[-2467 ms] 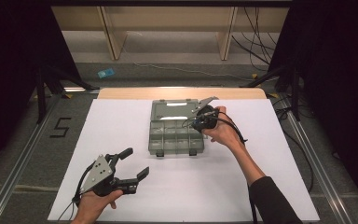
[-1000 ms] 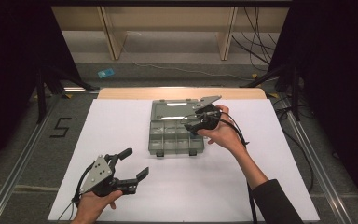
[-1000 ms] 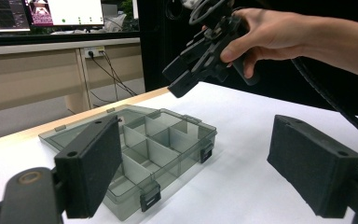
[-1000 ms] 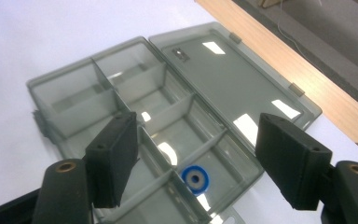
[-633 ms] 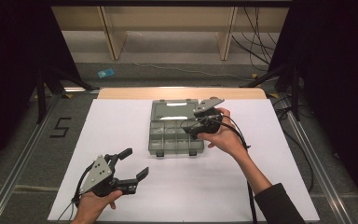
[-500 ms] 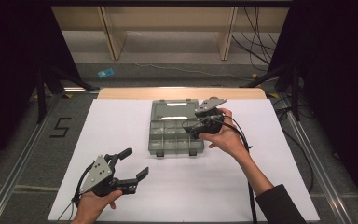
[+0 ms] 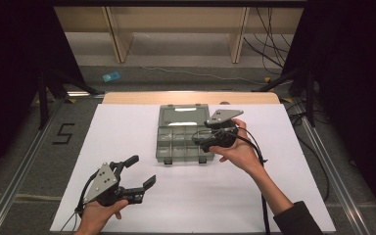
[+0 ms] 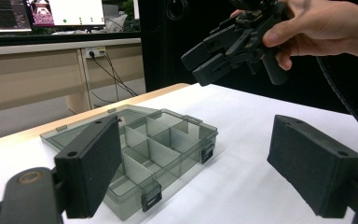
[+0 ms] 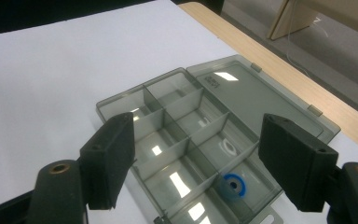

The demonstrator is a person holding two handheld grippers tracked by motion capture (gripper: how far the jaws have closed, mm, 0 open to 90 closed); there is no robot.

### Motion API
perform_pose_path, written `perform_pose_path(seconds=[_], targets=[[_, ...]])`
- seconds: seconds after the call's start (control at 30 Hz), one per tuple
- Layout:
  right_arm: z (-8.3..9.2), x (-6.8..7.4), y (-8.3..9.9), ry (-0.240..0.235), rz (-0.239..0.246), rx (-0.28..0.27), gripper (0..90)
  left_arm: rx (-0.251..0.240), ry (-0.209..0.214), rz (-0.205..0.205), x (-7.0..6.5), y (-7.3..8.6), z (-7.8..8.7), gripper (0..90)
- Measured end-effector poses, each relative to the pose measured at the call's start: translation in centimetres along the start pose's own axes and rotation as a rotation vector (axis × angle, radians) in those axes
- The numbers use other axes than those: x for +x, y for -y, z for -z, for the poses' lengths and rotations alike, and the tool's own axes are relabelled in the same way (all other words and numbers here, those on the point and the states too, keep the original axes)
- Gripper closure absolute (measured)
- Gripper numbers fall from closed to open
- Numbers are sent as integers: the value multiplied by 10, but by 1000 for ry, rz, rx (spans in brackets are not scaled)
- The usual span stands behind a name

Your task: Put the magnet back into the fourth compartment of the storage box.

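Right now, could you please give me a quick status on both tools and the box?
Left tool open, low near table edge. Right tool open, held above the organizer box. Box lid open flat; small blue ring in one compartment. Nothing in the way.

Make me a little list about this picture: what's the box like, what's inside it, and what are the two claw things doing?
box: grey see-through organizer box, lid open and lying flat, on the white table cover
inside: one small blue ring in a near compartment; the other compartments look empty
left gripper: open, held low near the table's front edge, apart from the box
right gripper: open, held above the box's right side, holding nothing
floor: a blue card beyond the table
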State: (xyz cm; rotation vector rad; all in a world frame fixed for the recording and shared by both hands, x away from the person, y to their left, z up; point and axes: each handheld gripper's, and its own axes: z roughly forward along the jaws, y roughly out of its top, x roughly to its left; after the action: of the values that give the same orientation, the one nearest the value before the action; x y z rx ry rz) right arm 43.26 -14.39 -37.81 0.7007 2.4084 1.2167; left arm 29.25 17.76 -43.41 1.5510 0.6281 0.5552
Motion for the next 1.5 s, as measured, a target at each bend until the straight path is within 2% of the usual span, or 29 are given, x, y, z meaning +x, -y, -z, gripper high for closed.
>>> perform_pose_path(seconds=[0.37, 0.47, 0.63, 0.77, 1.03, 1.07, 1.1, 1.37, 1.5], targets=[[5, 7, 8, -7, -19, -24, 266, 4, 0, -9, 1, 0, 0, 167], [7, 9, 10, 1, -24, -50, 266, 3, 1, -5, 0, 0, 0, 168], [9, 11, 15, -11, -34, -41, 253, 5, 1, -5, 0, 0, 0, 167], [10, 12, 18, -9, -44, -58, 248, 5, 2, -7, 0, 0, 0, 167], [19, 17, 23, -19, -57, -87, 248, 7, 2, -9, 0, 0, -1, 167], [20, 17, 24, -16, -58, -89, 248, -7, 11, -10, 0, 0, -2, 167], [21, 17, 26, -5, -51, -96, 248, -6, 11, -6, 0, 0, -1, 167], [28, 20, 37, -20, -71, -114, 246, 7, 4, -10, -1, 0, -1, 167], [31, 22, 42, -13, -76, -130, 243, 9, 2, -7, 0, 0, -1, 167]])
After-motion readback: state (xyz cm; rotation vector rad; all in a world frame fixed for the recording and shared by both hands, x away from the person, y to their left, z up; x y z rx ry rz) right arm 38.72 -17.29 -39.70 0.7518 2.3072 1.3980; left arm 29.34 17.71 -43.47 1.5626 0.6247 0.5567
